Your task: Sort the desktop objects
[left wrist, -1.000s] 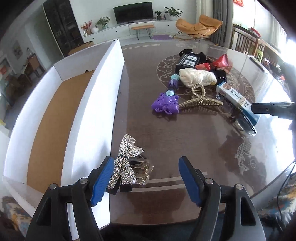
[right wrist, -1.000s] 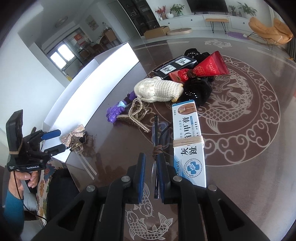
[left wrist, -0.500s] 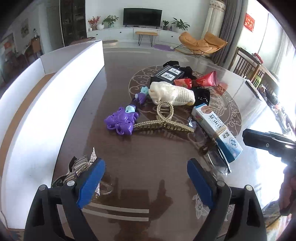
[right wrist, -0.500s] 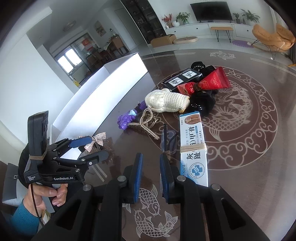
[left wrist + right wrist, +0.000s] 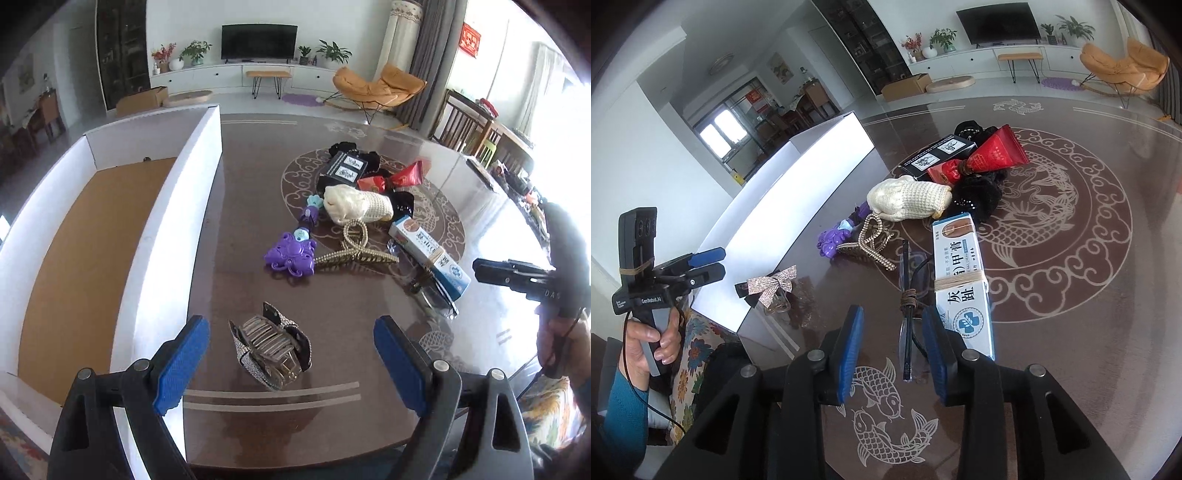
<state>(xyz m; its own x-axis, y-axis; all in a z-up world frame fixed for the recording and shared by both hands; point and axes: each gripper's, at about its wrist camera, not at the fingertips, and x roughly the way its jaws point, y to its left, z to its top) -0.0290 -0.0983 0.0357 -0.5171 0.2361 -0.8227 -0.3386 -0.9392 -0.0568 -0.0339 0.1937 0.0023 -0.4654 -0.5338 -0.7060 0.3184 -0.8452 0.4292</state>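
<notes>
Rhinestone bow clip on glossy patterned table.

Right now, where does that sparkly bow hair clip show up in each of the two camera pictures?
Left wrist view: the sparkly bow hair clip lies low in the middle, on the table between the left gripper's open blue fingers.
Right wrist view: it sits at middle left, beside the white box's near corner.
Shared landmark: the white box, just left of the clip in both.
</notes>
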